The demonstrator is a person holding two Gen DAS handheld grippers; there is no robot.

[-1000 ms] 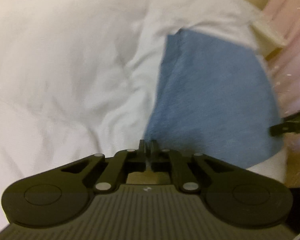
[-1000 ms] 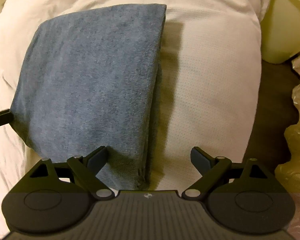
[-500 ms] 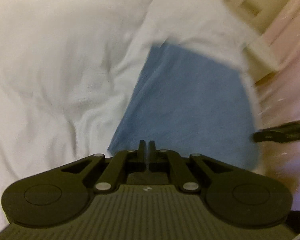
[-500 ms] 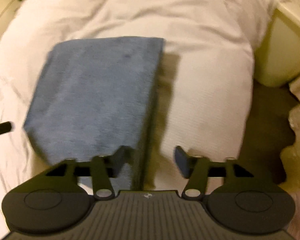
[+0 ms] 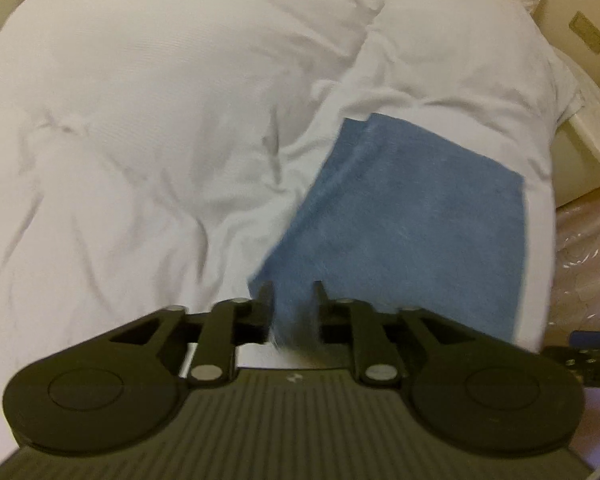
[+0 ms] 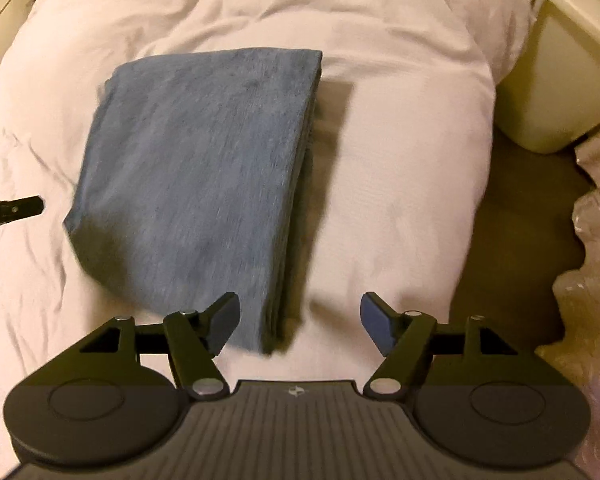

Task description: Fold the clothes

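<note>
A folded blue towel (image 6: pixel 204 176) lies flat on the white duvet (image 6: pixel 400 168); it also shows in the left wrist view (image 5: pixel 404 220). My right gripper (image 6: pixel 300 320) is open and empty, its fingers straddling the towel's near right corner from just above. My left gripper (image 5: pixel 293 304) is partly open, its fingers either side of the towel's near left corner. The left gripper's tip shows at the left edge of the right wrist view (image 6: pixel 12 210).
The rumpled white duvet (image 5: pixel 140 140) covers the bed. A cream bin or nightstand (image 6: pixel 560 72) stands beyond the bed's right edge. Crinkled clear plastic (image 6: pixel 596 264) lies on the brown floor at right.
My left gripper has opened from shut and let go of the towel corner. Both grippers have pulled back from the towel. My right gripper narrowed briefly, then spread open again.
</note>
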